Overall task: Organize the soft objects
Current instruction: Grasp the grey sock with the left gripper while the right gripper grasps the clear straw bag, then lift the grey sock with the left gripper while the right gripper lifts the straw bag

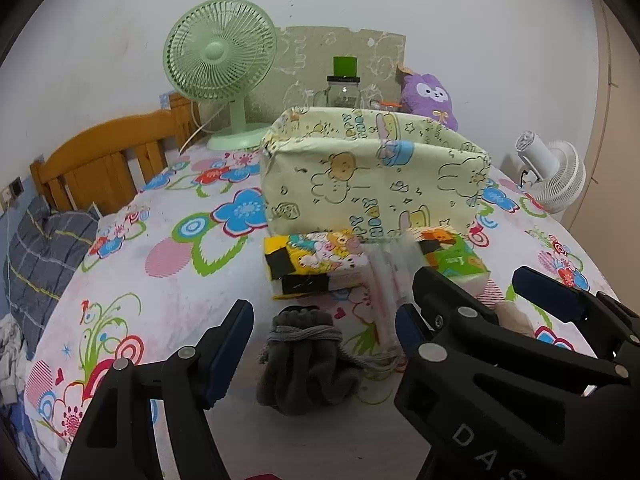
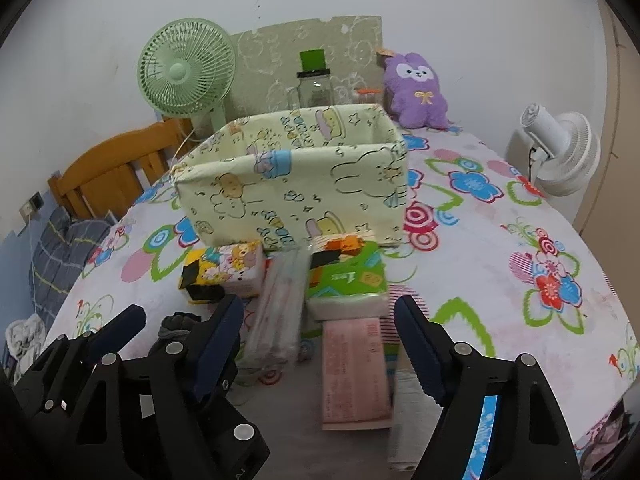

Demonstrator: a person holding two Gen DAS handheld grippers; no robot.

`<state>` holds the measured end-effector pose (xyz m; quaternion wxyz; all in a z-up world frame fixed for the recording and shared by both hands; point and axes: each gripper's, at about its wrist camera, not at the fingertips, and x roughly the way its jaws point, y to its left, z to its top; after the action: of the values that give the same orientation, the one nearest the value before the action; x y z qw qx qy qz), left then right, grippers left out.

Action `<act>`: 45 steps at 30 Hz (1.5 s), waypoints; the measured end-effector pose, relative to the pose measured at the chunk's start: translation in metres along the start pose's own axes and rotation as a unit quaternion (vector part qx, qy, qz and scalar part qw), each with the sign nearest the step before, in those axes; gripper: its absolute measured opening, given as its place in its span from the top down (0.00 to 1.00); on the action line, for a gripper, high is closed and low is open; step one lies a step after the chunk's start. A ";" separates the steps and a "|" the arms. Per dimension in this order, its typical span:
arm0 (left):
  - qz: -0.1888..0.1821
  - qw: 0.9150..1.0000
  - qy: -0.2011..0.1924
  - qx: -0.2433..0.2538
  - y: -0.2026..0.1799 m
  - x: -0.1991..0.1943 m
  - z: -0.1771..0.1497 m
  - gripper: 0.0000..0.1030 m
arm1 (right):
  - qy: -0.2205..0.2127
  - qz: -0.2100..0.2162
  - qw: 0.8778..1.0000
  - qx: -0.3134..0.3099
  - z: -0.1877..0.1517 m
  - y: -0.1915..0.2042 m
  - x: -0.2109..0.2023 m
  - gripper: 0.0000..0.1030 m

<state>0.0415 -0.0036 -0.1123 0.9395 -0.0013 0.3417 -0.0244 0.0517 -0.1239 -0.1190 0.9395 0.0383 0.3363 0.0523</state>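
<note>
A dark grey bundle of socks [image 1: 304,356], bound with grey cord, is seen on the flowered sheet [image 1: 168,264] between the spread jaws of the left gripper [image 1: 324,344]. The right gripper [image 2: 320,344] is held wide over a pink packet [image 2: 356,372]. Tissue packs [image 2: 346,280] lie before the cloth basket [image 2: 296,184].

The pale yellow fabric bin [image 2: 296,184] stands upright and open-topped. Just before it lie two tissue packs [image 2: 226,268] [image 2: 346,280], a clear sleeve [image 2: 280,312] between them; nearer lies a grey bundled sock [image 1: 304,360].
</note>
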 end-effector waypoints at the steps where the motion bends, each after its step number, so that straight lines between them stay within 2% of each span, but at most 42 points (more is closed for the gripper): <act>1: -0.002 1.000 0.003 -0.003 0.002 0.002 -0.001 0.26 | 0.003 0.002 1.000 0.000 0.000 0.002 0.002 0.25; 5: 0.002 1.000 0.020 -0.015 0.009 0.012 -0.004 0.28 | 0.022 0.003 1.000 -0.004 -0.002 0.008 0.011 0.36; 12: -0.007 0.998 0.045 -0.033 0.020 0.028 -0.009 0.40 | 0.051 0.009 0.999 -0.014 -0.005 0.017 0.028 0.51; 14: -0.012 0.998 0.048 -0.035 0.020 0.030 -0.009 0.44 | 0.054 0.014 0.998 -0.014 -0.005 0.017 0.030 0.61; 18: -0.012 0.998 0.047 -0.031 0.018 0.030 -0.008 0.52 | 0.056 0.019 0.998 -0.013 -0.004 0.017 0.032 0.73; 20: -0.014 0.998 0.047 -0.030 0.017 0.029 -0.008 0.55 | 0.056 0.016 0.998 -0.017 -0.004 0.017 0.030 0.83; 26: -0.017 0.998 0.042 -0.033 0.016 0.023 -0.006 0.57 | 0.040 0.019 0.999 -0.023 -0.004 0.017 0.020 0.85; 45: -0.011 1.000 -0.009 -0.010 -0.006 -0.023 0.024 0.57 | -0.017 0.021 1.000 -0.009 0.018 0.004 -0.036 0.85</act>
<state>0.0390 -0.0086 -0.0793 0.9421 -0.0145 0.3336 -0.0318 0.0355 -0.1251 -0.0825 0.9442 0.0381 0.3185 0.0746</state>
